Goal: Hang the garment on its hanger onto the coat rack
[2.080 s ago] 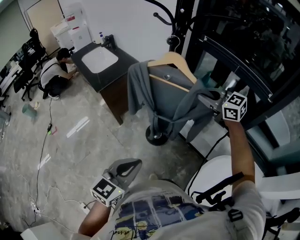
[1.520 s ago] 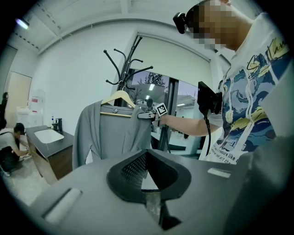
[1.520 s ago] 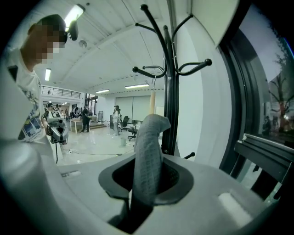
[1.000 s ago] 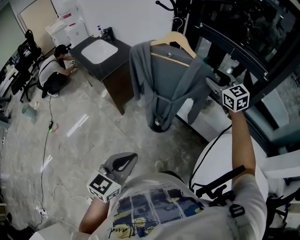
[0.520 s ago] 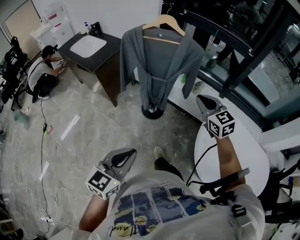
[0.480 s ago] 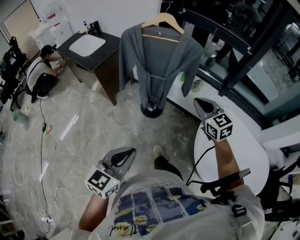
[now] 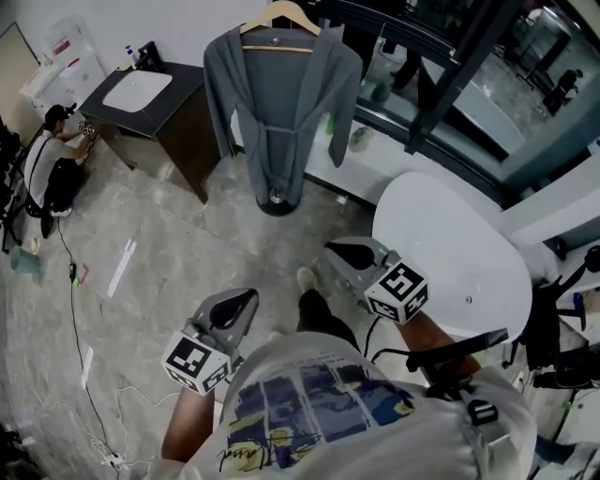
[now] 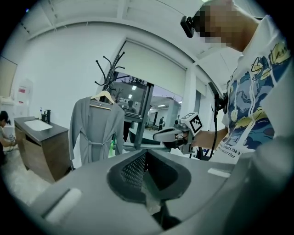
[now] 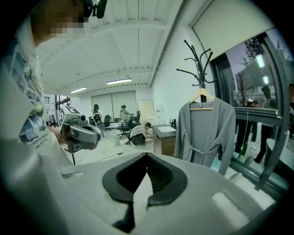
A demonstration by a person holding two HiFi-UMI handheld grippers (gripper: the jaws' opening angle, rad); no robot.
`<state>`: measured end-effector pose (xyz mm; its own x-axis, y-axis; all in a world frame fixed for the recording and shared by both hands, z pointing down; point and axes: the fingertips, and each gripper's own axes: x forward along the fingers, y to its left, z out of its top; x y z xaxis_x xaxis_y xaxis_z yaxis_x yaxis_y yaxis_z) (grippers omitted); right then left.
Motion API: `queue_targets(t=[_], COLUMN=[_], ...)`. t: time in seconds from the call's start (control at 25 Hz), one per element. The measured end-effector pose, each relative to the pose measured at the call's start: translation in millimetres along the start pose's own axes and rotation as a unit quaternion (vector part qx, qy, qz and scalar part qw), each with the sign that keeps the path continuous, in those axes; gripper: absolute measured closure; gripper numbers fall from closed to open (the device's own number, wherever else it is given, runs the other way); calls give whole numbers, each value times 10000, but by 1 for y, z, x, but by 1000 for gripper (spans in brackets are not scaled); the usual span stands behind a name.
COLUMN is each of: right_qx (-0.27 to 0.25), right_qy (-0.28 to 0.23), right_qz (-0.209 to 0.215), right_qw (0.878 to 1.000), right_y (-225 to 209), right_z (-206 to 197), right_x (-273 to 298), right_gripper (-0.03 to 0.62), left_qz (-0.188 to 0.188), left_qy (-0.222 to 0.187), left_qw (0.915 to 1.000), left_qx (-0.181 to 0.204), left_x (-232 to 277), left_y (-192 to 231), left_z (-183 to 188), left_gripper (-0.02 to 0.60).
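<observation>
- At twelve o'clock, the grey robe (image 7: 281,103) hangs straight from its wooden hanger (image 7: 279,14), which is hooked on the coat rack (image 9: 198,55); the job looks done.
- The right gripper (image 7: 336,251), at four o'clock, has its fingers pressed together on nothing, well apart from the robe.
- The left gripper (image 7: 246,300), at seven o'clock, is likewise closed and empty, apparently parked by the person's waist with nothing left to carry.

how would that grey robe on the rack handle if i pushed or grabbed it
Probably floppy: the robe drapes in soft folds, sleeves dangling. A push would likely make it swing, since it hangs only from the wooden hanger. Its tied belt may keep it closed.
</observation>
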<state>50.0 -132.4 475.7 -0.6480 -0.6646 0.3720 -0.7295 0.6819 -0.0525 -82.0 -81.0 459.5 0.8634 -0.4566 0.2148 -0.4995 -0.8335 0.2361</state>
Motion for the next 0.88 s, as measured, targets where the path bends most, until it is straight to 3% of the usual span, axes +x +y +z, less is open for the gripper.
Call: queue_targets(t=[0.2,0.52,0.88], right_qx=[-6,-371,-767], right_qy=[-75,-71,-77], right_qz=[168,292,744], right_qw=[9998,9989,9942], right_y=[42,60,86], right_z=[-6,4,18], right_x=[-4,-5,13], right_gripper=[592,592,592], left_qz=[-70,-65,183], left_qy=[60,-78,-129], left_qw=[10000,9999,9997], left_qx=[32,60,2], left_x=[-11,-15,-36], left_y=[-10,-13,-7], left_z=[-10,-5,-10], left_gripper=[580,580,580])
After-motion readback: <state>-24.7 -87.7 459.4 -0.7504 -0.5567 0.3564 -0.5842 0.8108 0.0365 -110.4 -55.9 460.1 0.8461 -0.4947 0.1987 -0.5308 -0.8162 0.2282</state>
